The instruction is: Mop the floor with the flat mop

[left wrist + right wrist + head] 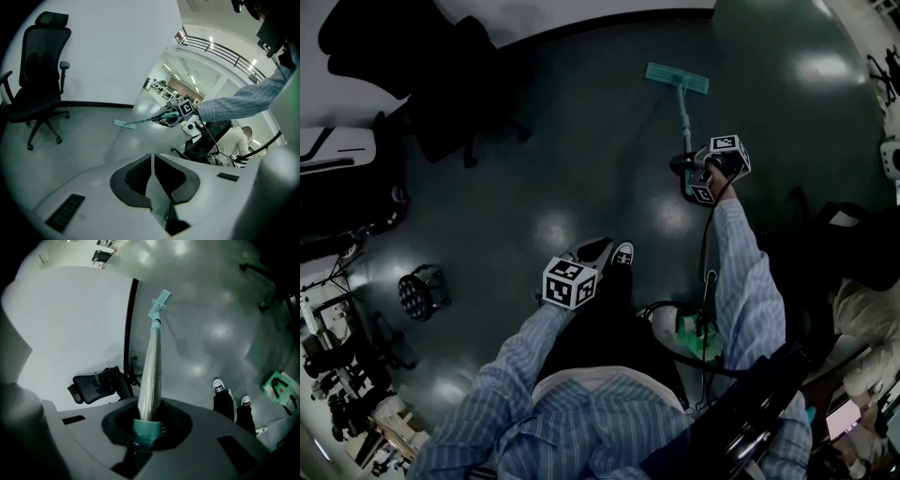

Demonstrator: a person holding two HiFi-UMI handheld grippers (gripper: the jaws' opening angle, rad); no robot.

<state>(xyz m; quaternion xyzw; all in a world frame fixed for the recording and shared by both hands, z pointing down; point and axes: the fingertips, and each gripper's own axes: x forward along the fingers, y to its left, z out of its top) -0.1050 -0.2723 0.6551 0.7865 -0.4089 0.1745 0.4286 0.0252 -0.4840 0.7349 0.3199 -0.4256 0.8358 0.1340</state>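
The flat mop has a teal head (677, 78) lying flat on the grey floor far ahead, and a pole (684, 120) running back to my right gripper (698, 173). That gripper is shut on the pole's teal grip (142, 433); the silver pole (151, 376) rises from the jaws to the mop head (159, 303). My left gripper (581, 265) hangs low over my legs, shut, with nothing between its black pads (138, 174). From the left gripper view the mop head (123, 124) and the right gripper (161, 117) show across the floor.
A black office chair (35, 89) stands by the white wall (581, 14) at the left. A round black stool (422, 292) is at my left, a green bucket (698, 337) beside my right leg. Equipment and a seated person (872, 319) crowd the right.
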